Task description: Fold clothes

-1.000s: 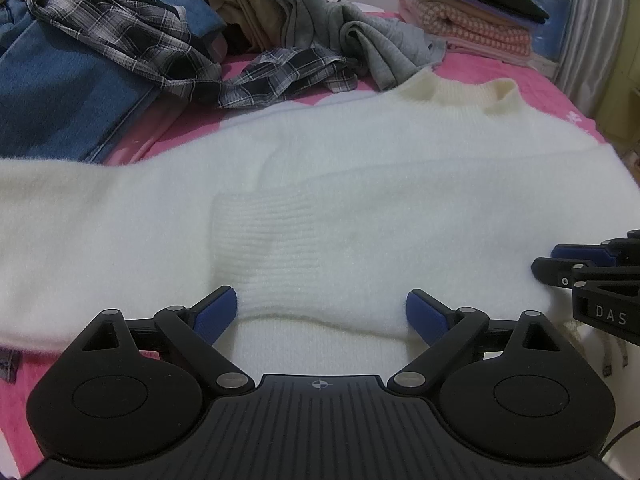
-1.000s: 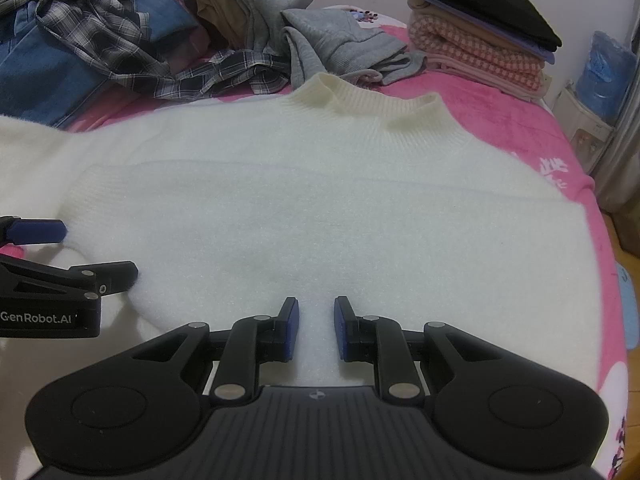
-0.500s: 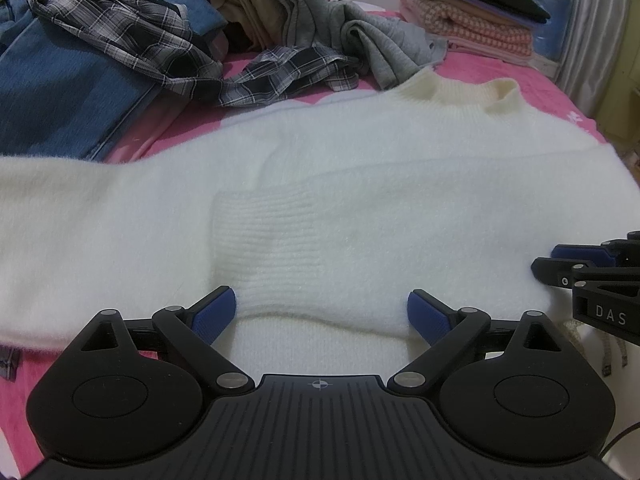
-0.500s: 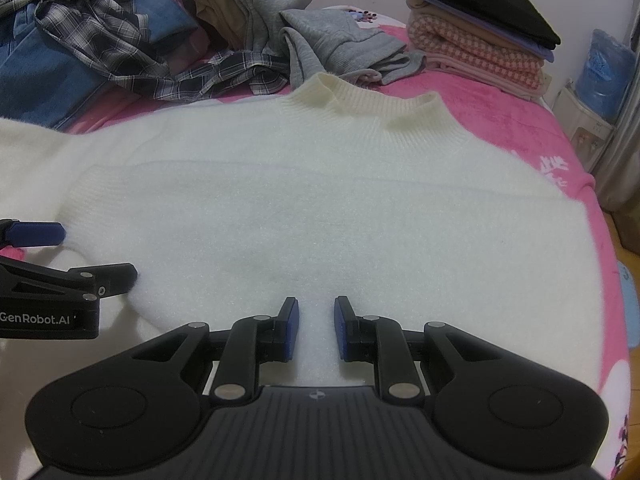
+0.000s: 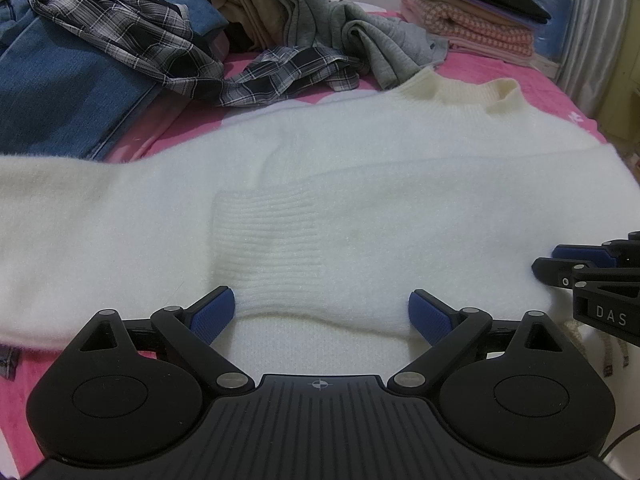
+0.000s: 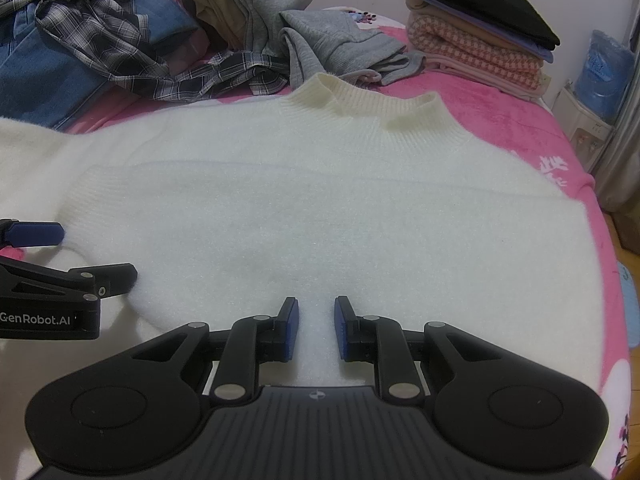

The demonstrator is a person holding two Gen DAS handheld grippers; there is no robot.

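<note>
A fluffy white sweater (image 5: 400,184) (image 6: 320,208) lies flat on the pink bed, collar (image 6: 372,104) at the far side. One sleeve is folded across the body, and its ribbed cuff (image 5: 272,244) rests just ahead of my left gripper (image 5: 322,312). That gripper is open wide, its blue pads on either side of the sleeve's near edge without pressing it. My right gripper (image 6: 316,326) sits low on the sweater's body, jaws nearly together with white knit filling the narrow gap. Each gripper shows at the edge of the other's view: right gripper (image 5: 546,262), left gripper (image 6: 98,254).
Unfolded clothes are heaped at the back: blue jeans (image 5: 60,92), a plaid shirt (image 5: 132,36) and grey garments (image 5: 360,36). A folded stack (image 6: 480,40) stands at the far right. The bed's right edge (image 6: 600,216) drops off near a blue water bottle (image 6: 604,76).
</note>
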